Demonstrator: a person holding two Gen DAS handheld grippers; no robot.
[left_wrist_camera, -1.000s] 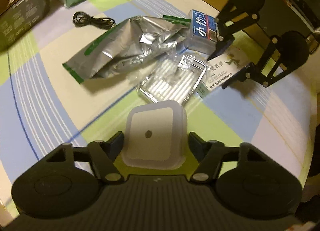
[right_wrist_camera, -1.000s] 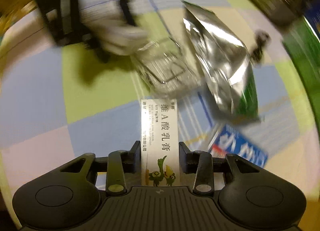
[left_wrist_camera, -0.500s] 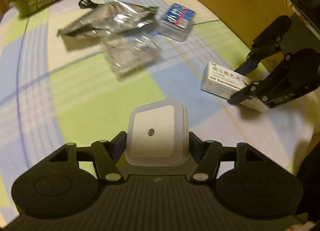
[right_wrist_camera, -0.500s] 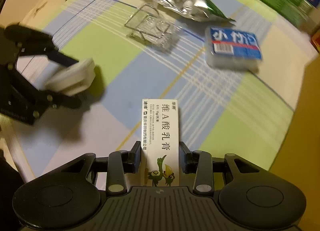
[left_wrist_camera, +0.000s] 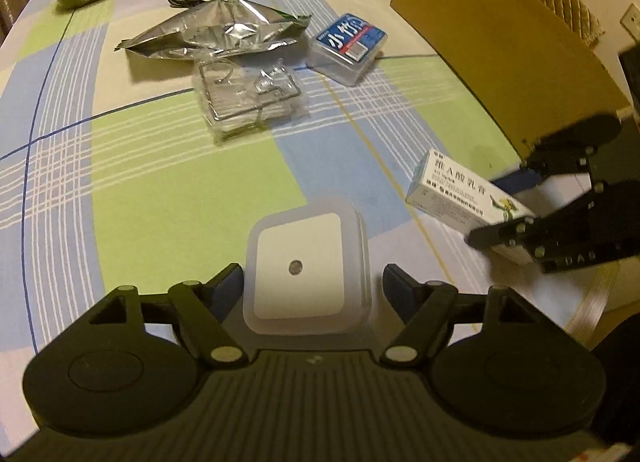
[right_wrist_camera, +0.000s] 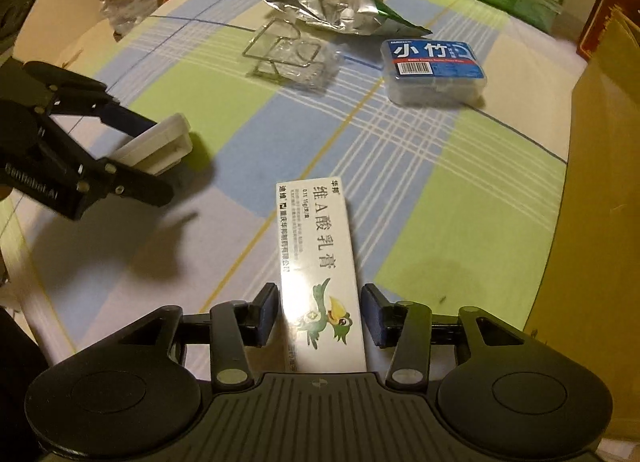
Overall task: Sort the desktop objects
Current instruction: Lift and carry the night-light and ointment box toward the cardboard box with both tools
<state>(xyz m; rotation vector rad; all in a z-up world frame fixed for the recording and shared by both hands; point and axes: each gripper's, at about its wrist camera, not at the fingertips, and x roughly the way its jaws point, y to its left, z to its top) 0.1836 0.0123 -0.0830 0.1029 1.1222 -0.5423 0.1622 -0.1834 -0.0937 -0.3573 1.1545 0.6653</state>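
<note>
Two items are held above the checked tablecloth (left_wrist_camera: 168,166): a white square night light (left_wrist_camera: 304,274) is gripped by the left gripper (left_wrist_camera: 312,286), a white ointment box (right_wrist_camera: 320,270) by the right gripper (right_wrist_camera: 320,314).

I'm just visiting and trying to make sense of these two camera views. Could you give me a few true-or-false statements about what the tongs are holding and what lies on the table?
1. The left tongs hold a white square plastic night-light. True.
2. The right tongs are empty. False: they grip a white cardboard ointment box with a green bird picture.
3. The crumpled silver foil pouch lies on the checked tablecloth. True.
4. The blue-labelled clear plastic case sits inside the brown cardboard box. False: it lies on the tablecloth.
</note>
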